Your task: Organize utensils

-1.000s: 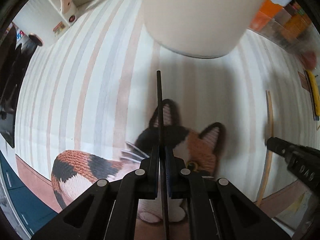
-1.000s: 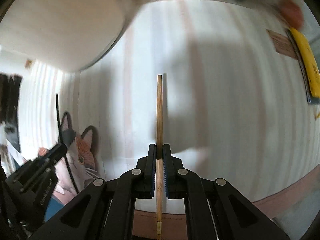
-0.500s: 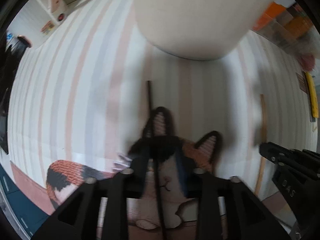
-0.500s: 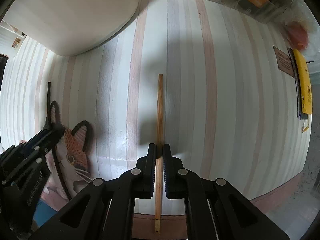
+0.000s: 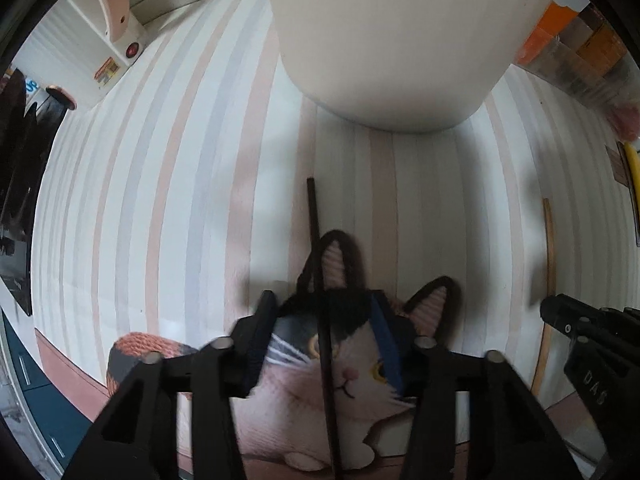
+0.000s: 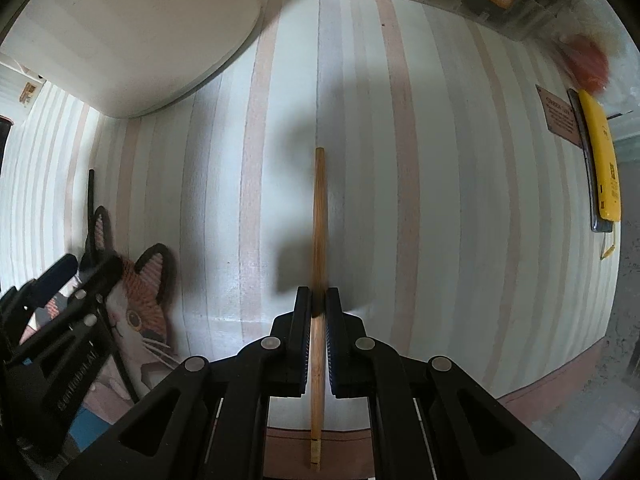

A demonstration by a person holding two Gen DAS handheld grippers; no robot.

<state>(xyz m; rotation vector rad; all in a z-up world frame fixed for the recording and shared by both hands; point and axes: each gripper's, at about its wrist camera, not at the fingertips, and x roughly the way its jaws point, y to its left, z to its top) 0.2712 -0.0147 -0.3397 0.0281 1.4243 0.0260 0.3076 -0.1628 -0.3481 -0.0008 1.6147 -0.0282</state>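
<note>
The left gripper (image 5: 324,316) has its 2 jaws spread wide apart, and a thin, round, matte black chopstick (image 5: 320,312) runs between them without touching either, lying across a knitted, cat-shaped mat (image 5: 352,392) with ribbed pink ears and a coiled orange and black tail. The stick's near end is cut off by the bottom edge of the left view, and the jaws are blurred there. The right gripper (image 6: 319,312) has its 2 jaws pressed against a smooth, light brown bamboo chopstick (image 6: 319,216), which it pinches near the squared handle end; the tapered part points forward above the striped tablecloth (image 6: 440,200), and whether its tip touches the cloth cannot be told. The cloth is a flat weave in white, pink and grey stripes with a plain pink border. A large, smooth, cream, round container (image 5: 392,40) stands on it ahead of both grippers, its top cut off in both views. At the right rim of the right view lies a glossy yellow, flat object (image 6: 602,160), too distorted to identify, beside a small brown card (image 6: 560,116) whose print is unreadable.
</note>
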